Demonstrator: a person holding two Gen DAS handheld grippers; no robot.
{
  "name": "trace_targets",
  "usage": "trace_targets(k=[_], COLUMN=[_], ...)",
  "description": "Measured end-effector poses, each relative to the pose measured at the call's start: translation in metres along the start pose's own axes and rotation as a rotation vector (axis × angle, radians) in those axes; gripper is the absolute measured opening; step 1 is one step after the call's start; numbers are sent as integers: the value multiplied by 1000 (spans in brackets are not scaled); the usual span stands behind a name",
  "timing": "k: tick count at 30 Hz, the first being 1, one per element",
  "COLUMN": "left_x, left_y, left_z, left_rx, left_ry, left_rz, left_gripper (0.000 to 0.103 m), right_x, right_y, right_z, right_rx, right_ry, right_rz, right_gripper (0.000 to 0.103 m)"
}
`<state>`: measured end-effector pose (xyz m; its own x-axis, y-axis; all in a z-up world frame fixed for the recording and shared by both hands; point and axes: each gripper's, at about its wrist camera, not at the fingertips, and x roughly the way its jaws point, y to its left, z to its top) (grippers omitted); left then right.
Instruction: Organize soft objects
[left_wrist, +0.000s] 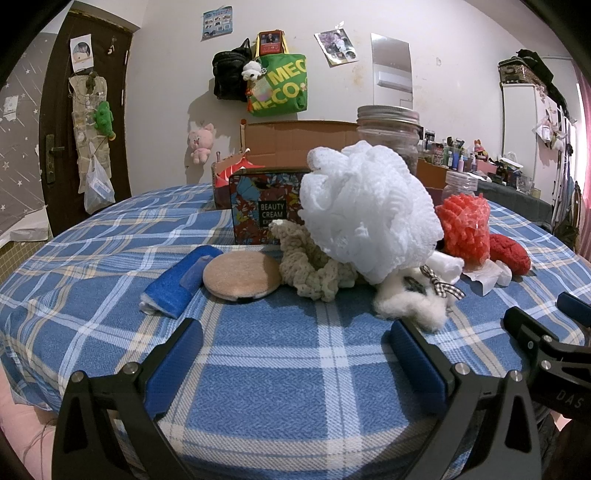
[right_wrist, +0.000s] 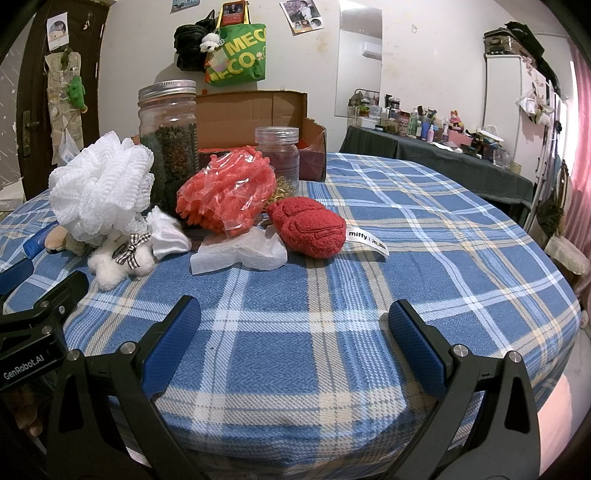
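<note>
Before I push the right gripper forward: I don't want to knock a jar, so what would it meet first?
Probably the red plush or the white gauze pad beside it; both lie ahead of the open right gripper, nearer than the small jar. Depth is uncertain.

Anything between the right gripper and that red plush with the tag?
Nothing: in the right wrist view only bare plaid cloth lies between the open right gripper and the red plush.

Even, soft indoor light fills both fisheye views, bright enough to show fabric weave clearly. The blue plaid woven tablecloth bulges and curves away near the dark vignetted corners. The white mesh bath pouf looks slightly washed out. Shadows ahead of the tools are faint. Focus stays sharp throughout.
</note>
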<state>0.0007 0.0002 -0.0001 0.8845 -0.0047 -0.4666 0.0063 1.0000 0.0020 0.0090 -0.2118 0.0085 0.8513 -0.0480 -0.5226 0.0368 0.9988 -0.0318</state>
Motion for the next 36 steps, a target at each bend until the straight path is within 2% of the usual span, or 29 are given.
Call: trace_targets(k=[5,8,14,19,25,30,36], left_x=[-1,-5,-9,-11,-9,0,21], left_y=[1,2,4,5,-1,-6,-11], left_z=[2,4,20,40,63,80,87], left_rx=[-1,7,28,23,57,80,94], left_ry=[16,24,-33,-47,-69,-56,15], left_rz=[-10,-25,-66,-101,-153,-187,-222], left_gripper=[103,103,103,103,103,103,103], right_x=[-2,2,-4,-6,11,32,55], right_y=[1,-3,-6,-10,-20,-28,-31], right_z=[-1,7,24,43,70,88,98], right_rx=[1,-2,-8,2,38,70,100], right_ry=[14,39,-1,-25,-6,43,91], right_rz=[9,46,79,104,173,267,344], right_gripper=[103,103,103,103,103,103,103])
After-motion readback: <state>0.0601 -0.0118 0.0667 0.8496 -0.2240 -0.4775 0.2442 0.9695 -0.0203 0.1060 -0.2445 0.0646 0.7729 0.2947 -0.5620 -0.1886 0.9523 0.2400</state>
